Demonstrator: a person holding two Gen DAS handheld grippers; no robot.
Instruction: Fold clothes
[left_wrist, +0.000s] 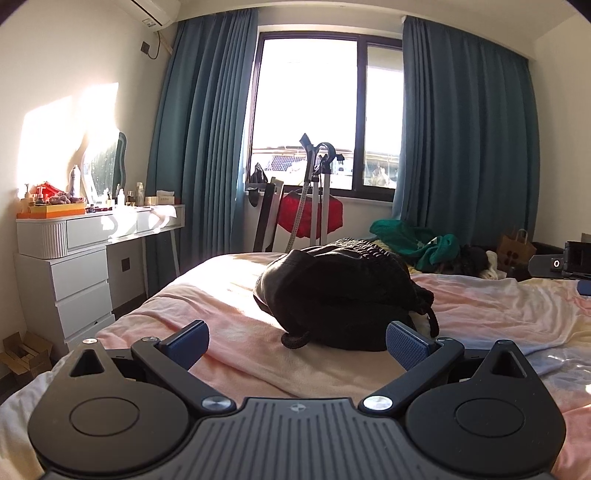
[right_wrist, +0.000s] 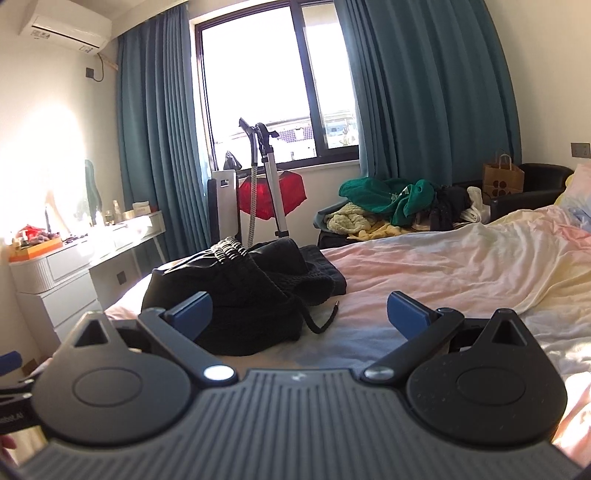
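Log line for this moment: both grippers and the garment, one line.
left gripper: open, empty | right gripper: open, empty | black garment: bundled on bed, ungripped, drawstring trailing | fold: not started

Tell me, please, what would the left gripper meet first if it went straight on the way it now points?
Most likely the black garment bundled on the bed: it lies directly ahead of the open left gripper, between the finger lines. Exact depth is unclear through the fisheye.

Ahead of the hand-held gripper, a window (left_wrist: 325, 110) is flanked by blue curtains (left_wrist: 199, 129). A white desk (left_wrist: 92, 229) with bottles is seen far left, a paper bag (right_wrist: 503, 181) far right.
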